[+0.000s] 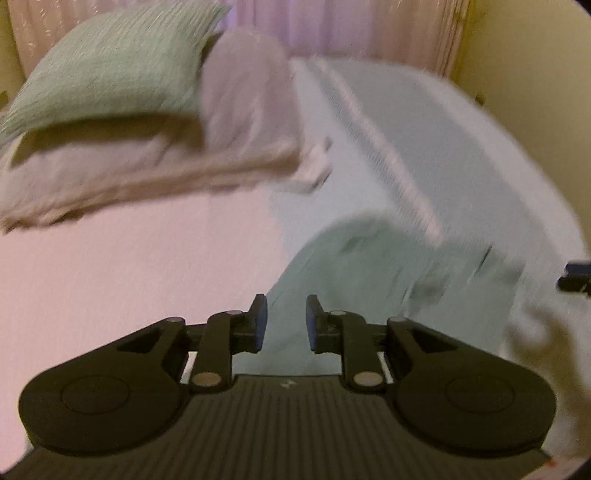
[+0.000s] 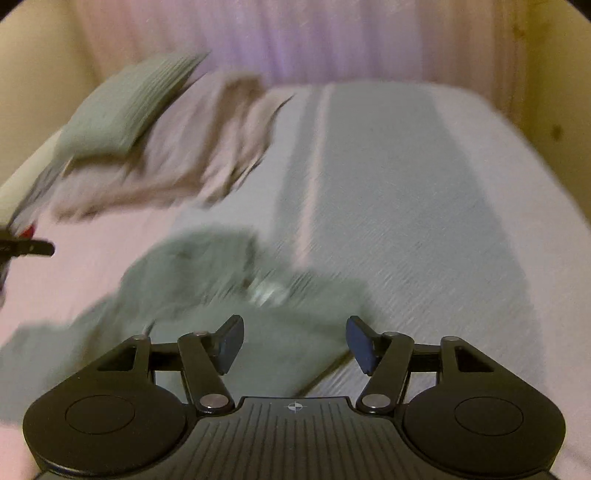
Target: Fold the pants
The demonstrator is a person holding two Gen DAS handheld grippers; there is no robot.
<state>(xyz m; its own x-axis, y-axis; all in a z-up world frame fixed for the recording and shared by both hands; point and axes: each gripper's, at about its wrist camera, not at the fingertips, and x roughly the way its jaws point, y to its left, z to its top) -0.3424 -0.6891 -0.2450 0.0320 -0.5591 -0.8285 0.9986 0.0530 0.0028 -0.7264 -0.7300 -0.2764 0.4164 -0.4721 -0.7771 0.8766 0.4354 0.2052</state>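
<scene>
The grey-green pants [image 1: 373,280] lie crumpled on the bed, blurred in both views. My left gripper [image 1: 286,322] hovers over their near left edge, its blue pads a narrow gap apart with nothing pinched between them. My right gripper [image 2: 295,344] stands wide open above the pants [image 2: 207,284], whose cloth lies below the fingers and is not gripped. In the left wrist view the right gripper's dark tip [image 1: 576,277] shows at the right edge. In the right wrist view the left gripper's tip [image 2: 27,247] shows at the left edge.
A green pillow [image 1: 110,66] rests on a beige pillow or folded bedding [image 1: 147,173] at the far left. The bed has a pink sheet [image 1: 129,280] and a pale blue cover with a light stripe [image 1: 454,147]. Curtains [image 1: 332,26] hang behind, and a yellowish wall [image 2: 554,92] stands at the right.
</scene>
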